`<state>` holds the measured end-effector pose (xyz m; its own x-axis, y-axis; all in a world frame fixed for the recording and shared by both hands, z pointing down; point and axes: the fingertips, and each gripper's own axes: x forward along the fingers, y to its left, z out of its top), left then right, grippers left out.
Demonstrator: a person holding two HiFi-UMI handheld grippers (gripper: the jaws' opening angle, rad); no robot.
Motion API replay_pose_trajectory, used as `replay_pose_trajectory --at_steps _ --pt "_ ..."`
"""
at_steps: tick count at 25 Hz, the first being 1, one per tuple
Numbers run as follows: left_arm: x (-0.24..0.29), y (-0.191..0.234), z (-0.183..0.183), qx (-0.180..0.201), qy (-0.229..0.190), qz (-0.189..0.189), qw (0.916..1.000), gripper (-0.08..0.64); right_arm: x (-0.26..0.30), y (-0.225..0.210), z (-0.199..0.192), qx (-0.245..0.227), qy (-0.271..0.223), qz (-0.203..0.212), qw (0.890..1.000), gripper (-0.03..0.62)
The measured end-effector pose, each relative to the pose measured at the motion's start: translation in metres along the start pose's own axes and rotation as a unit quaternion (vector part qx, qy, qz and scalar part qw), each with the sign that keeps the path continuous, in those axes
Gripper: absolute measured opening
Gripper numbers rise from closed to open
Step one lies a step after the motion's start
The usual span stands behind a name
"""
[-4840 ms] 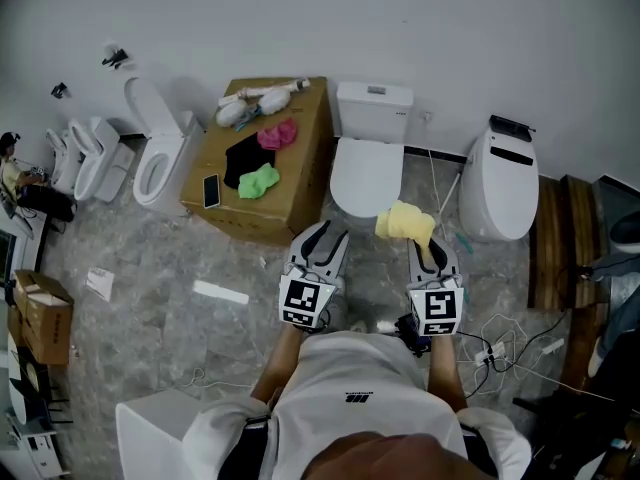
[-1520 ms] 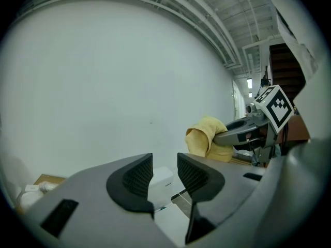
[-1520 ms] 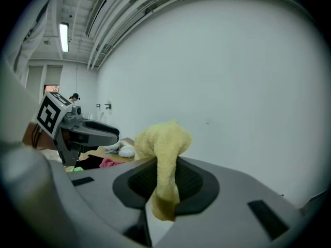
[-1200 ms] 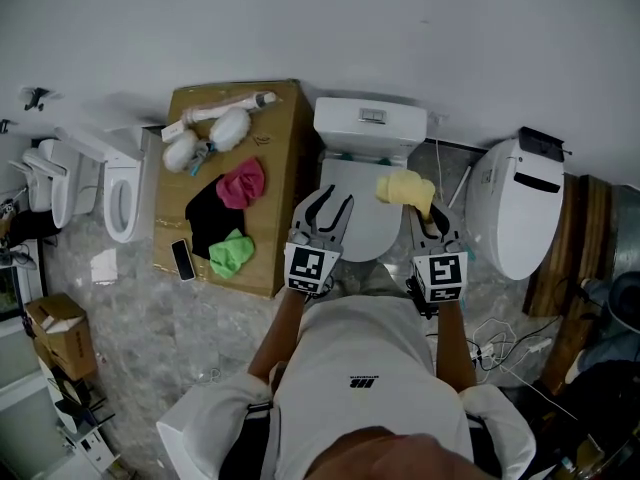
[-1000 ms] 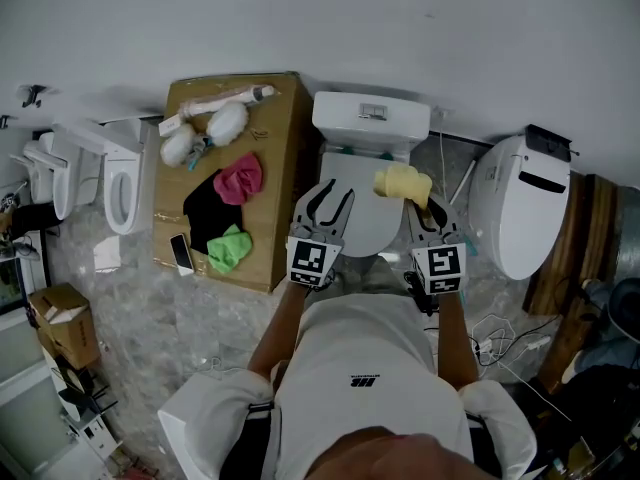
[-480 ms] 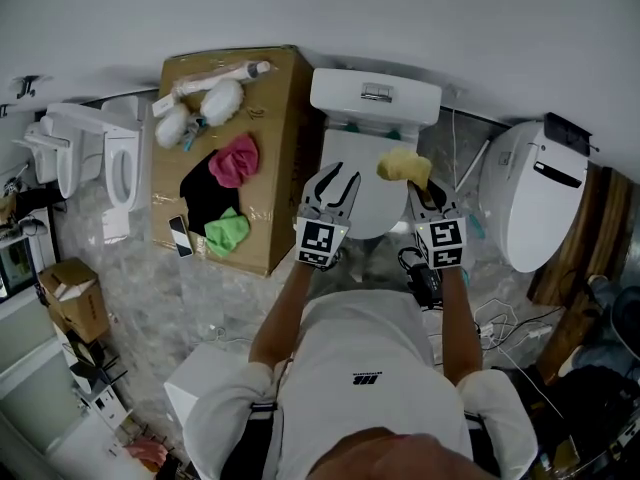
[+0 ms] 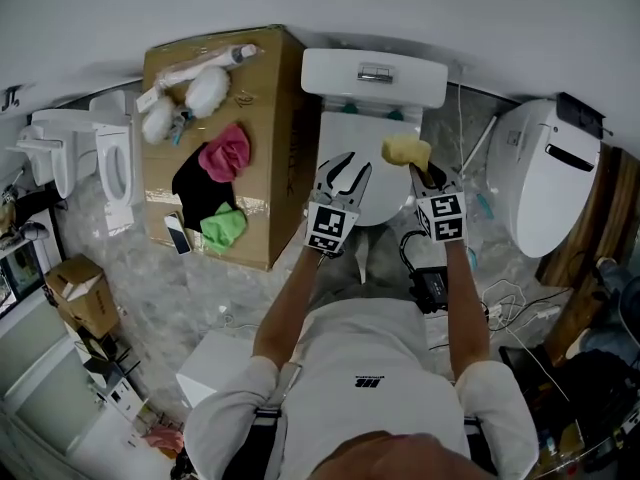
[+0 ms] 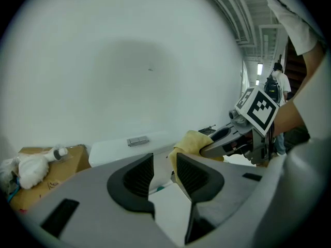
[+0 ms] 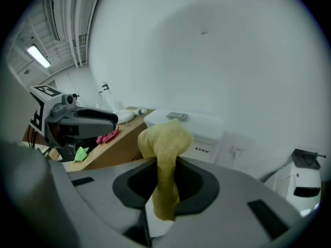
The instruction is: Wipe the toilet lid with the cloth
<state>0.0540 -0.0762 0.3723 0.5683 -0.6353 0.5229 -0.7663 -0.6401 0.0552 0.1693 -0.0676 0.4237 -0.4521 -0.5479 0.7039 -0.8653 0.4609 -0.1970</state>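
Head view: the left tool (image 7: 345, 171) hovers over the left half of the closed white lid (image 7: 388, 193), its jaws a little apart and holding nothing. The right tool (image 7: 428, 175) is beside it on the right, with the yellow cloth (image 7: 405, 150) bunched at its tip over the back right part of the lid, close to the tank (image 7: 373, 73). Whether the cloth touches the lid cannot be told. Left of the toilet stands a cardboard box (image 7: 270, 108) carrying a pink rag (image 7: 225, 153), a green rag (image 7: 223, 228) and a phone (image 7: 175, 234). A second toilet (image 7: 550, 183) stands to the right.

Left gripper view: the left tool (image 8: 164, 168) has its jaws set narrow, with a slim gap and only the lid (image 8: 166, 203) showing through it. Beyond them are the cloth (image 8: 189, 141), the right tool (image 8: 222, 136) gripping it, and the tank (image 8: 124, 148).

Right gripper view: the right tool (image 9: 165, 184) is clamped on the cloth (image 9: 165, 138), which bulges above the jaws and hangs below them. Behind it is the tank (image 9: 199, 125), and at left are the left tool (image 9: 83, 120) and the box (image 9: 121, 138).
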Motion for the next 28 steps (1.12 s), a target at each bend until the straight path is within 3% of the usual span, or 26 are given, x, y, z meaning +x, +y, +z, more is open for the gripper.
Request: replay_pose_trajectory --at_steps 19,28 --pt "0.088 0.003 -0.09 -0.012 0.036 -0.077 0.9963 0.149 0.089 -0.061 -0.091 0.032 0.059 -0.081 0.994 0.089" --pt "0.115 0.005 -0.129 -0.019 0.046 -0.09 0.9947 0.149 0.123 -0.106 -0.125 0.034 0.069 -0.157 0.985 0.089"
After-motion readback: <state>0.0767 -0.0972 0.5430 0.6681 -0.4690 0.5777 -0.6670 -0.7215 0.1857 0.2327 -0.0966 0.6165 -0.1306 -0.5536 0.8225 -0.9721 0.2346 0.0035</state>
